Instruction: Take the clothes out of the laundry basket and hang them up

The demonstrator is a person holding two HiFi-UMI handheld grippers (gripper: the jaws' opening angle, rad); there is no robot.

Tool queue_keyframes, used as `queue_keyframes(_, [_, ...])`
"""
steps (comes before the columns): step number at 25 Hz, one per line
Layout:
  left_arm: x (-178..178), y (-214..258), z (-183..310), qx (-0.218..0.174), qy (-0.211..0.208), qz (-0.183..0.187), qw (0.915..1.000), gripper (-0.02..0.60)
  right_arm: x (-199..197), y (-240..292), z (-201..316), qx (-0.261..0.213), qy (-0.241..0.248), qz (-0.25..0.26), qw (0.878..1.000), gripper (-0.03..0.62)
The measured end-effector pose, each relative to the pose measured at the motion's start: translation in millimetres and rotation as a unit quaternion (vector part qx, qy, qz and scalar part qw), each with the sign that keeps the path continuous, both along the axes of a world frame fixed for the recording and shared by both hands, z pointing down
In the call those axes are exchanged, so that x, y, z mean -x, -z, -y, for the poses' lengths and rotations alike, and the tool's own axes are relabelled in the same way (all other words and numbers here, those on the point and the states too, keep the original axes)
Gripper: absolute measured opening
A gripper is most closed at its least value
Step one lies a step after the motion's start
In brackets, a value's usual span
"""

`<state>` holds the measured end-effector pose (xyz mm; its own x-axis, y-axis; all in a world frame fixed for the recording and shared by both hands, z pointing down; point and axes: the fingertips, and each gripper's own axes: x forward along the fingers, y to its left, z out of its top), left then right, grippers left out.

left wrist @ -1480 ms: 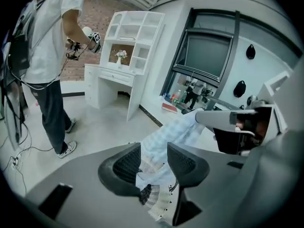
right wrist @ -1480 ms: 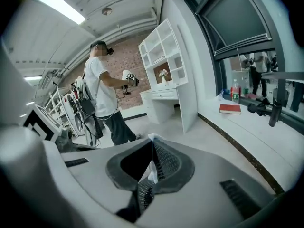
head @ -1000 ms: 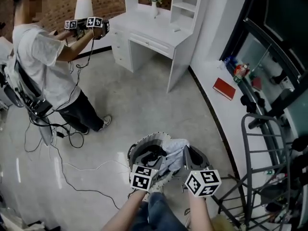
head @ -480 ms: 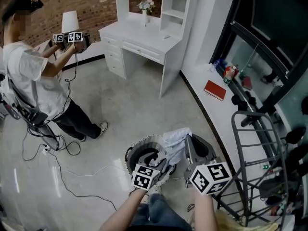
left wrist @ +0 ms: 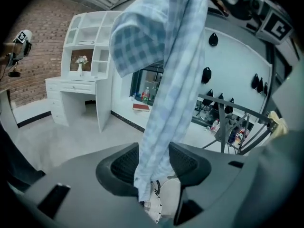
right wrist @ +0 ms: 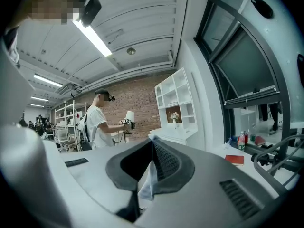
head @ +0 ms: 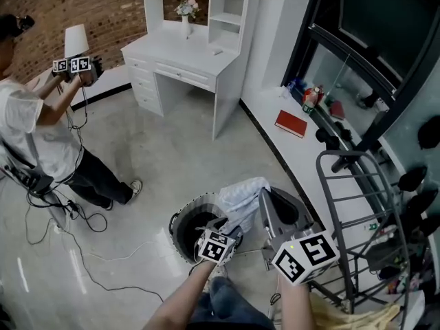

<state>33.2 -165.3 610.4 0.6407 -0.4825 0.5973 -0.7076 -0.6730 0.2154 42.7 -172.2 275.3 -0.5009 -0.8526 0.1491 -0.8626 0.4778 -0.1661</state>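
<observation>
Shirt [left wrist: 171,80] hangs pinched in level right tongs [right wrist: 152,148]; left tongs [left wrist: 154,161], just opening, straddle it.

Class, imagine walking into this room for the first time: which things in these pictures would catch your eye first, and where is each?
The pale blue checked shirt dangles above the laundry basket, pinched in the shut right gripper. It hangs between the jaws of the left gripper, which have just been opening and do not press on it. At far left, a second person raises grippers before a brick wall.
</observation>
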Motion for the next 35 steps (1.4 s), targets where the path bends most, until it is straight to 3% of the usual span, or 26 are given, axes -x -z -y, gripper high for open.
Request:
queue_keyframes(3, [-5,-4,3,-0.002,-0.011,0.005,0.9999,0.164,-9,-1,-3,0.005,-0.009,0.003,1.000,0.006])
queue_keyframes(5, [-10,-6,2,-0.002,-0.022,0.011,0.9997,0.074,-16,-4,-5,0.008,-0.016,0.002,1.000,0.008])
queue_keyframes(7, [-15,-8,0,0.001,-0.032,0.014,0.9994,0.034,-24,-7,-7,0.010,-0.025,0.002,1.000,0.006])
queue_keyframes(13, [-16,-6,-8,0.011,-0.037,0.005,0.9993,0.029,-43,-13,-10,0.010,-0.045,0.009,0.999,0.008])
queue_keyframes(20, [12,20,0,0.003,0.006,-0.024,0.9997,0.028,-69,-24,-15,0.017,-0.093,-0.016,0.995,0.008])
queue_keyframes(27, [33,90,10,-0.046,0.028,-0.072,0.9960,0.028,-107,-47,-30,0.038,-0.156,-0.047,0.986,0.008])
queue_keyframes(35, [22,202,5,-0.111,0.000,-0.138,0.9842,0.028,-128,-76,-57,0.044,-0.214,-0.125,0.968,0.008])
